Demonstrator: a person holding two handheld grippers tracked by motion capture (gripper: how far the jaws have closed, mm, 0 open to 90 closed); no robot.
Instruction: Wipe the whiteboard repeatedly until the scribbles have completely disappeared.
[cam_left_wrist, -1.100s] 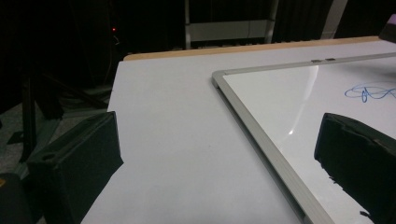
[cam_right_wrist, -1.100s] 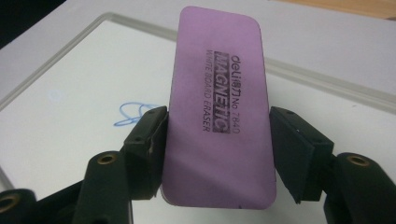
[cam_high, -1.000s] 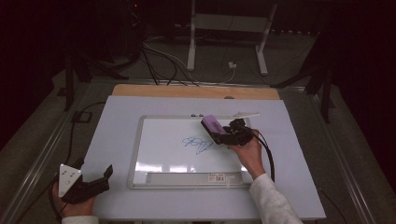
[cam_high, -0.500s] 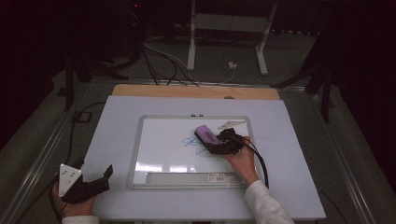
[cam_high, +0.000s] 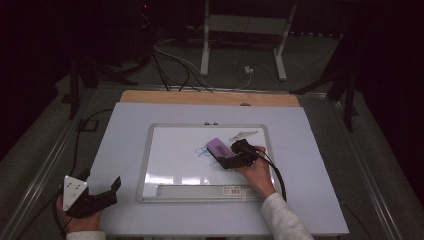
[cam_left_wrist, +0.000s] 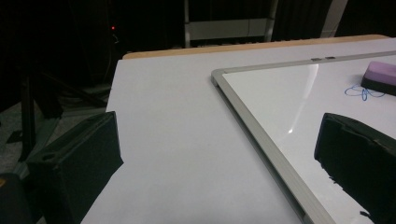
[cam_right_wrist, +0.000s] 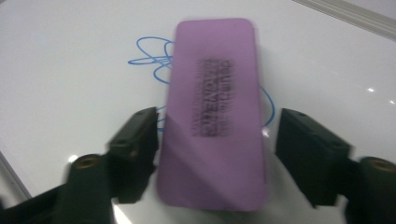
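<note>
A flat, rectangular purple whiteboard eraser with rounded corners (cam_right_wrist: 214, 116) lies on the glossy white surface of a silver-framed whiteboard (cam_high: 150, 150), which rests on a pale lavender-white table top (cam_high: 310, 130). In the high view the eraser (cam_high: 219, 147) sits near the middle of the board, slightly right of centre, on top of a looping blue marker scribble (cam_high: 204, 151). Its long axis runs on a diagonal there, one short end pointing up and to the left toward the board's far edge, the other toward the right gripper (cam_high: 224, 161). In the right gripper view the long axis runs nearly straight away from the camera, leaning a little to the right at the far end, and a block of dark printed text on its top face runs along that same axis. The right gripper (cam_right_wrist: 215, 154) has its two black jaws standing on either side of the eraser's near half; they have just been opening, the left jaw is close against or just touching the eraser's edge, and a clear gap shows between the right jaw and the eraser, so nothing is being pinched. The left gripper (cam_high: 107, 192), held at the table's near left corner, has its jaws spread wide over bare table with nothing between them (cam_left_wrist: 219, 154).
</note>
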